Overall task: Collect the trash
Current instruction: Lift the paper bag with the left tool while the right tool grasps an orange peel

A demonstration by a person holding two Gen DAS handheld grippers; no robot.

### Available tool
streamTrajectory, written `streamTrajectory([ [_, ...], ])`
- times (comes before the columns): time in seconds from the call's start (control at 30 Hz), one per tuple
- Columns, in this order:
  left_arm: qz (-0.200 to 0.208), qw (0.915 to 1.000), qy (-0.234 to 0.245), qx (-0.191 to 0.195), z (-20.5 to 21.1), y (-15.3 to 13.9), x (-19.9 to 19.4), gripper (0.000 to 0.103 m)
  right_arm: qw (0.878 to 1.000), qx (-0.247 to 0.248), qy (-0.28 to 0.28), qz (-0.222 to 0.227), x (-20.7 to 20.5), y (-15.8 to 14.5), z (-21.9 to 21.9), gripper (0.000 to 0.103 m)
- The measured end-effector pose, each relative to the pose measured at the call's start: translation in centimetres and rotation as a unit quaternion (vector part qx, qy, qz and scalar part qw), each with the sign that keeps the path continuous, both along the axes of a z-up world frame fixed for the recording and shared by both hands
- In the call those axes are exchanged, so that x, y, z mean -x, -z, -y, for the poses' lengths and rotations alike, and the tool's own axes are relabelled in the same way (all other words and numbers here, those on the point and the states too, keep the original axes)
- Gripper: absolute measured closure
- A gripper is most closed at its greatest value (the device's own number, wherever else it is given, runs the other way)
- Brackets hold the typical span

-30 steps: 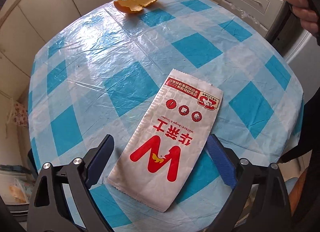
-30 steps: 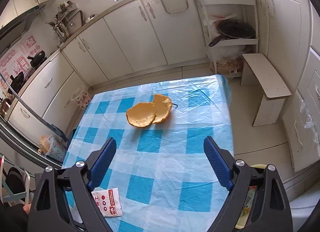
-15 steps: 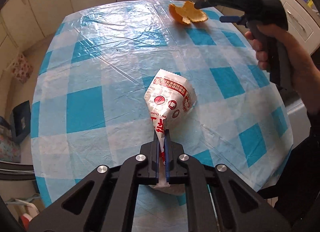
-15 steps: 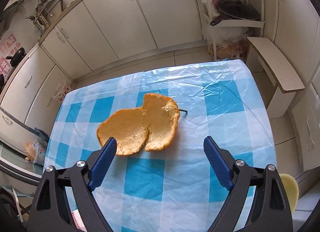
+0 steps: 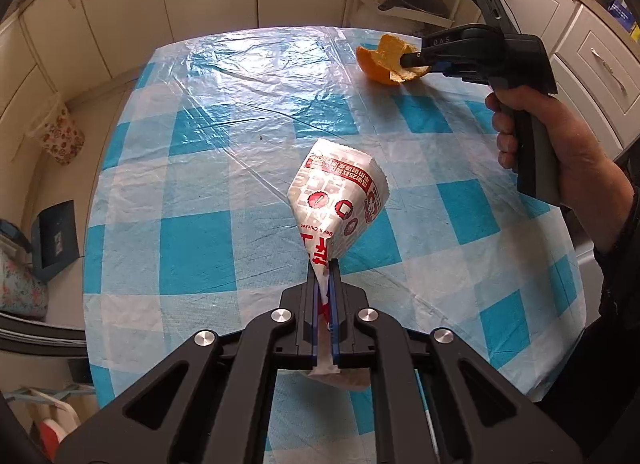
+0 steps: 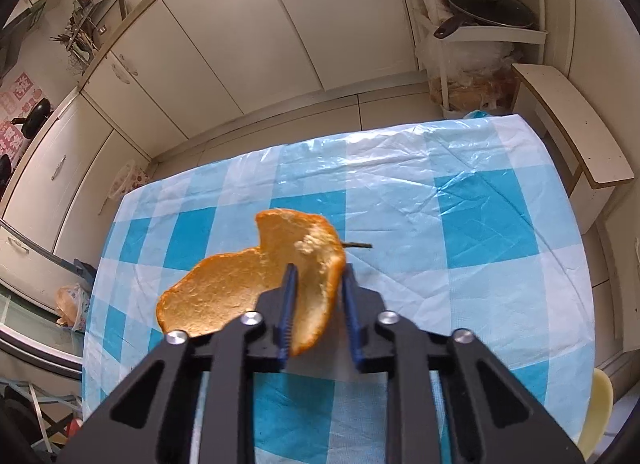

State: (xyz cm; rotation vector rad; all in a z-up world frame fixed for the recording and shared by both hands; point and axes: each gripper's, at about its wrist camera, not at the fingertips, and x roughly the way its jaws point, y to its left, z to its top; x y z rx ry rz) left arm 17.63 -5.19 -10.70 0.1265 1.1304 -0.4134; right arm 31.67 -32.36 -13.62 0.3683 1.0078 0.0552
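the left gripper (image 5: 324, 264) is pinched tight on the white-and-red paper bag (image 5: 340, 200), its two fingers squeezing the bag's lower part into a narrow fold. the bag flares out into a cone beyond the fingertips, and its printed upper part stands above the blue-and-white checked table (image 5: 200, 248), about over the middle of the cloth. the crumpled bottom end of the bag hangs behind the fingers, toward the near edge of the table.

farther along the same table, near its far right corner, the right gripper (image 6: 318, 272) has its jaws drawn narrow around the orange peel (image 6: 240, 284); they have just been closing, with the peel's curled right lobe between them. the left pad lies against the peel's pale inside, and the right pad sits at its outer skin, though contact on that side is hard to tell. the wider left lobe of the peel sticks out to the left of the fingers. a small dark stem (image 6: 358, 245) lies on the table just beyond the peel.

from the left wrist view, a person's hand (image 5: 560, 144) grips the handle of the right gripper above the right side of the table.

past the far edge of the table stand cream cabinets (image 6: 240, 44) and a shelf with a lidded pan (image 6: 488, 4).
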Motion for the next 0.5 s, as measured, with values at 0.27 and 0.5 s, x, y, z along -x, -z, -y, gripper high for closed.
streamTrajectory([
  [0.27, 0.023, 0.9993, -0.029, 0.003, -0.1, -0.9, -0.4, 0.098, 0.999, -0.005, -0.030, 0.026, 1.8, -2.7, -0.3, 0.094],
  [0.5, 0.061, 0.9976, -0.034, -0.002, 1.1, -2.0, 0.2, 0.099, 0.996, 0.000, -0.052, 0.066, 5.8, -6.9, 0.2, 0.094],
])
